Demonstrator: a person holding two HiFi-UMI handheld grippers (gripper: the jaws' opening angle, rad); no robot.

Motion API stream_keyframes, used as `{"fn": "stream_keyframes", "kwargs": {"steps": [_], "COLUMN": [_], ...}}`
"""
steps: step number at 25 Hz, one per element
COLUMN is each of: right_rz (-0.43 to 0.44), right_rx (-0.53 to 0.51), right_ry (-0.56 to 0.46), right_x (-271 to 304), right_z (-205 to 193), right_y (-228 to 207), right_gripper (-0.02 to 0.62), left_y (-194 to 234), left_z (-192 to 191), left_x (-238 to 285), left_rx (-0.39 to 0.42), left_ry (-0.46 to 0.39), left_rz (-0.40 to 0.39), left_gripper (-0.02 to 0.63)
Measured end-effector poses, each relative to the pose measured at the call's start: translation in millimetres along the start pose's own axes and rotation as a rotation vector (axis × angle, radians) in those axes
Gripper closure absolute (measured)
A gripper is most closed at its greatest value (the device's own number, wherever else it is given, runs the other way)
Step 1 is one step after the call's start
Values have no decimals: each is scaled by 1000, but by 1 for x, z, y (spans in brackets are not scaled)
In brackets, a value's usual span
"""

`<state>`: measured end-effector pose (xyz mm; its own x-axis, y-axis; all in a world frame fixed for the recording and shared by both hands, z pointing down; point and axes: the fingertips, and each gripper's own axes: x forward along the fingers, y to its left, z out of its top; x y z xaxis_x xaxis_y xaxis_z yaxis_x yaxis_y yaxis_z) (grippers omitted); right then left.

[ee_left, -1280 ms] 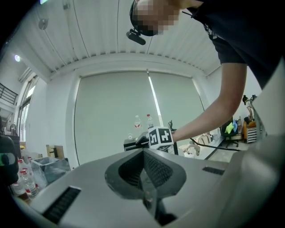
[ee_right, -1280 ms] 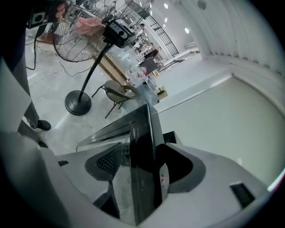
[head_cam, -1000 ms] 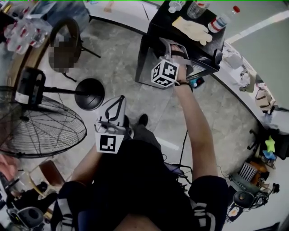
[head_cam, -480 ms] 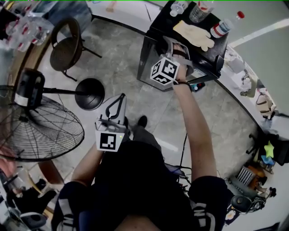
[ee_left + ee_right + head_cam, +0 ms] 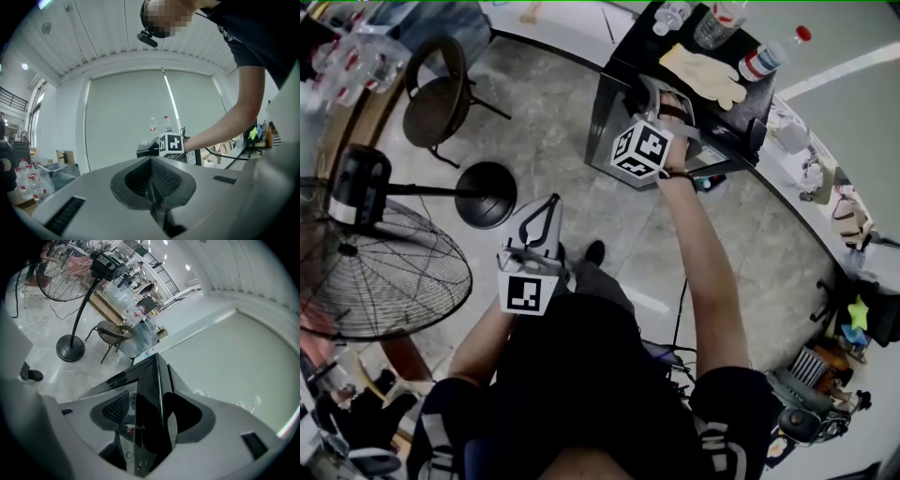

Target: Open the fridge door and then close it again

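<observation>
A small black fridge [image 5: 607, 112] stands at the top of the head view, with bottles [image 5: 764, 54] and a pale glove [image 5: 703, 66] on its top. My right gripper [image 5: 664, 96] reaches down to its front. In the right gripper view the glossy black fridge door [image 5: 146, 380] fills the gap between the widely spread jaws of the right gripper [image 5: 154, 405], so I am gripping the door's edge. My left gripper [image 5: 546, 210] hangs in front of the person's body, away from the fridge. It is shut with nothing in it [image 5: 152, 187].
A large floor fan [image 5: 380, 272] stands at the left with its round base [image 5: 486, 194] on the stone floor. A chair [image 5: 436, 94] sits behind it. A cluttered curved bench [image 5: 830, 202] runs along the right. The person's shoe [image 5: 595, 251] is below the fridge.
Both grippers have drifted only slightly. The right one stays on the door's edge and the left one stays shut.
</observation>
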<state>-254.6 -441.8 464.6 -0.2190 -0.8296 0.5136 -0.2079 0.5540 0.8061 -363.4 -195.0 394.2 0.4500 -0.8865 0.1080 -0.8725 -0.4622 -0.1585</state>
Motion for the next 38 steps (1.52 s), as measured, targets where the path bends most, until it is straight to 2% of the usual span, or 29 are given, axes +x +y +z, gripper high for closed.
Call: {"fn": "stream_keyframes", "kwargs": {"steps": [3,6,7,10,13,16,19,21,23,24,25,30,38], "right_rz": [-2,0,0,-13,-21,-24,-19,-17,-13,-8,-5,-17,-24], "right_rx": [-3,2,5,13,27,67,175,262,365,412,454,613,817], "right_ry": [-4,-19,-27,-54,-76,-95,-148,-200,-254,-277,-299,-379,-445], "right_x": [0,-2,-3,-8,-16,-26,-43,-59,-75,-82,-90,-122,-168], "right_z": [-1,0,0,2,4,4,8,12,16,17,17,14,4], "right_y": [-1,-1,-1,-4,-5,-7,-11,-14,-19,-21,-22,-24,-22], "right_gripper": [287,287,288,304,320,321,337,359,418,426,427,537,568], "left_y": [-1,0,0,-2,-1,-4,-3,-4,-4,-4,-3,0,4], "left_z": [2,6,6,6,8,8,9,10,11,12,13,19,29], "left_x": [2,3,4,4,3,3,3,3,3,3,3,5,10], "left_rx": [20,-69,-66,13,-52,9,-27,4,25,21,11,-49,-65], "left_ry": [-1,-28,-26,-3,-26,-7,-19,-18,-14,-17,-22,-54,-75], "left_rz": [-6,29,29,4,29,7,20,9,1,2,6,30,33], "left_gripper": [583,583,583,583,583,583,583,583,583,583,583,583,583]}}
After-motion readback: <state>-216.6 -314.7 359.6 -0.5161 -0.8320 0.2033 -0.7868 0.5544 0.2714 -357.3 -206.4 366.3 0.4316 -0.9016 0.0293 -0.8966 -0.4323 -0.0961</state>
